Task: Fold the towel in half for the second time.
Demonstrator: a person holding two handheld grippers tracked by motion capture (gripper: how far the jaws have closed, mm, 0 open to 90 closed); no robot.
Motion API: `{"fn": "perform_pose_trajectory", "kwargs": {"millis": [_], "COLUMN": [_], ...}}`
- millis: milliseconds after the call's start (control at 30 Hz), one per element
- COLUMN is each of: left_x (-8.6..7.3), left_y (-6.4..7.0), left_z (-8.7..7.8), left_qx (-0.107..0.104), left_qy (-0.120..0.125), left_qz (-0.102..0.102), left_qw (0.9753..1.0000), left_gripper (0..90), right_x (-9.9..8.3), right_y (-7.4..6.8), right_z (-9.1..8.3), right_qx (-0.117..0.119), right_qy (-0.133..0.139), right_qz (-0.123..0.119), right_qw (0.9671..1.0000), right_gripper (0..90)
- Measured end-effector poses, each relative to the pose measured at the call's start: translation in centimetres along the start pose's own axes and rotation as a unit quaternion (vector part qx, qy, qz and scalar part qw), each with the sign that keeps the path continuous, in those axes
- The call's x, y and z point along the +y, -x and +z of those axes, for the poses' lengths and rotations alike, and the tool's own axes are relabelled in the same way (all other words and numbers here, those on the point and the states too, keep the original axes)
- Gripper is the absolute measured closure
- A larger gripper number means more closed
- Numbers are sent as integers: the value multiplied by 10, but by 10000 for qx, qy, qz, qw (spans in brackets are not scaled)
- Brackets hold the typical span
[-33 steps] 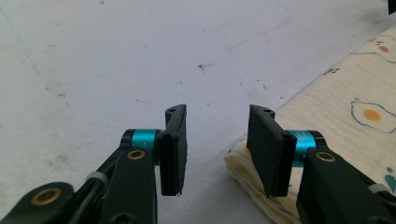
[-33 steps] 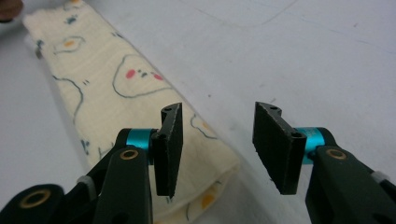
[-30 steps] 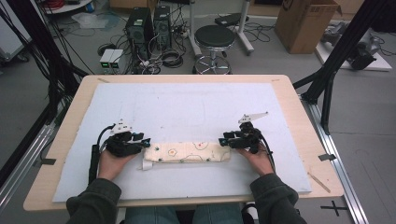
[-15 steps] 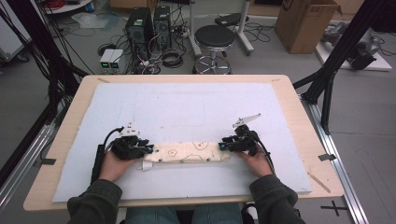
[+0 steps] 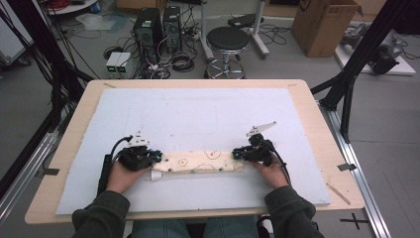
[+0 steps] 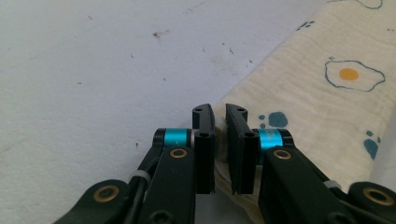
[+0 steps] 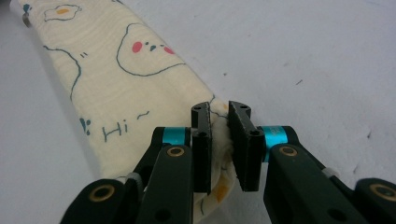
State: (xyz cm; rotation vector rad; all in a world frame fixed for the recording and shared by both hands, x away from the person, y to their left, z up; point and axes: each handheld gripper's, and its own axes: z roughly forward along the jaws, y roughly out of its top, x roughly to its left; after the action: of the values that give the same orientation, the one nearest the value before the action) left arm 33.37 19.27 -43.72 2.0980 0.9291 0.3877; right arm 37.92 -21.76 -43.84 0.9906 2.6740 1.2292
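A cream cloth (image 5: 198, 162) printed with fried eggs and cartoon faces lies folded into a long narrow strip near the table's front. My left gripper (image 5: 157, 157) is shut on the strip's left end; in the left gripper view the jaws pinch the cloth (image 6: 327, 88) edge, the left gripper (image 6: 219, 114) resting low on the mat. My right gripper (image 5: 236, 154) is shut on the strip's right end; in the right gripper view the fabric bunches between the jaws of the right gripper (image 7: 219, 112), and the cloth (image 7: 116, 74) runs away to the upper left.
A white foam mat (image 5: 198, 114) covers most of the wooden table (image 5: 317, 114). A thin wooden stick (image 5: 338, 193) lies on the table at the front right. Beyond the table are a stool (image 5: 227, 39), computer towers and a cardboard box (image 5: 324, 25).
Both grippers have come a little toward the front edge with the strip, which has been drawn nearer to me and stays stretched between them. Both jaws stay closed on its ends.
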Motion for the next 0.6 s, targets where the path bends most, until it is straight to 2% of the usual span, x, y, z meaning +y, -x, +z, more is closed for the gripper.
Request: {"fn": "perform_pose_trajectory", "kwargs": {"millis": [67, 233, 367, 400, 533, 600], "left_x": [2, 5, 11, 13, 20, 21], "left_y": [1, -1, -3, -4, -13, -17], "left_z": [-1, -4, -6, -6, -3, 1], "left_qx": [53, 98, 161, 191, 282, 352], "left_qy": [38, 169, 307, 264, 464, 398], "left_qz": [68, -23, -58, -33, -192, -240], "left_qw": [10000, 9998, 9994, 9995, 9983, 9983], "left_gripper": [822, 823, 823, 823, 823, 823], "right_x": [1, 6, 14, 16, 25, 30], "right_y": [-1, -2, -2, -1, 2, 6], "right_z": [-1, -9, -11, -11, -11, -10], "right_qx": [-59, -90, -179, -206, -284, -358], "right_qy": [-10, 74, 52, 45, 39, 48], "right_qz": [-93, -75, -187, -212, -232, -184], "right_qw": [9999, 9999, 9997, 9996, 9993, 9992], "right_gripper": [802, 806, 808, 808, 809, 809]}}
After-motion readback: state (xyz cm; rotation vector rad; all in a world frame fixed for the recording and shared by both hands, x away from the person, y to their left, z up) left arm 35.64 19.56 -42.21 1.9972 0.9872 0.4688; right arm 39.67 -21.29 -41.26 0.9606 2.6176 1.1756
